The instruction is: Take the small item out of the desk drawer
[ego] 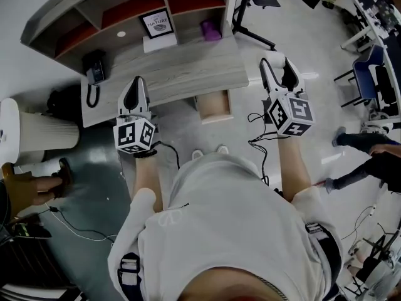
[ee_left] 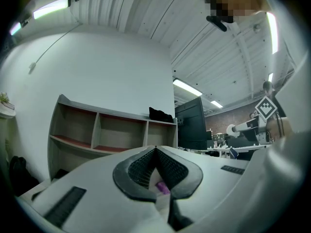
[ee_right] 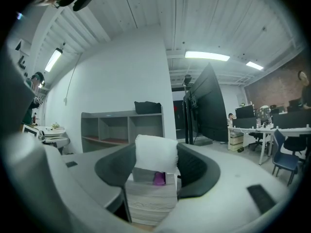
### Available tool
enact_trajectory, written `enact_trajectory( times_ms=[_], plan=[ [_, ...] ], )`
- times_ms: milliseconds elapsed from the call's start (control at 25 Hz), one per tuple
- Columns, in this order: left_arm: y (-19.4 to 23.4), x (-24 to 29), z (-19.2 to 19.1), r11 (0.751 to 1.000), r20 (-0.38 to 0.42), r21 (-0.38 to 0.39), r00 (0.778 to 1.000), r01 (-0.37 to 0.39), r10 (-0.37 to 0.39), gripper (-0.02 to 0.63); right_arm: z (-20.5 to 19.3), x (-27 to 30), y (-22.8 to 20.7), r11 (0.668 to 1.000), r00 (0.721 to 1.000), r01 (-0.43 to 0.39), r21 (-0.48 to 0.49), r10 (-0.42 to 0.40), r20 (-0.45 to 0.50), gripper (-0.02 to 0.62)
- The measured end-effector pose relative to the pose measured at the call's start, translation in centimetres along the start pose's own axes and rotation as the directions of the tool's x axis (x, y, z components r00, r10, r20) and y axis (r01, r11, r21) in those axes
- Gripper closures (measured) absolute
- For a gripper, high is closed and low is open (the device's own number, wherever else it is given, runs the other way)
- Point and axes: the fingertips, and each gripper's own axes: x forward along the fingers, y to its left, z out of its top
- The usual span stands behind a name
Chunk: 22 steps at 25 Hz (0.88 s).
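- small item point(ee_right: 155, 152), where is it? how will it handle?
- white, pillowy, pinched between the right gripper point(ego: 280, 68) jaws, which stand partly apart around it. it's clear of the drawer point(ego: 213, 107), which sits at the gripper's 8 o'clock in head view. looks light, squashy, not fragile. hold across the middle, gentle squeeze.
- left gripper point(ee_left: 155, 149)?
- over at 9 o'clock, jaws together, holding nothing.
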Motion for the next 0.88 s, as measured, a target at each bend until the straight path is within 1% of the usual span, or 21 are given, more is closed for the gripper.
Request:
enact_trajectory(
  times_ms=[320, 600, 880],
  plan=[
    [-0.09, -0.02, 0.29, 1.0, 0.005, -0.008, 1.0, 0.004, -0.004, 0.607, 0.11, -0.01, -0.16, 1.0, 1.0, 0.004, 0.009, -0.004, 0.005, 0.336],
    [-0.26, -0.39, 0.17, 1.0, 0.004, -0.007, 1.0, 0.0, 0.0, 0.607, -0.26, -0.28, -0.4, 1.0, 1.0, 0.014, -0.002, -0.014, -0.006, 0.338],
    [-0.05, -0.68, 0.34, 1.0, 0.011, -0.005, 1.0, -0.002, 0.002, 0.607, 0.04, -0.48, -0.43, 1.0, 1.0, 0.02, -0.005, -0.02, 0.004, 0.339]
  ],
)
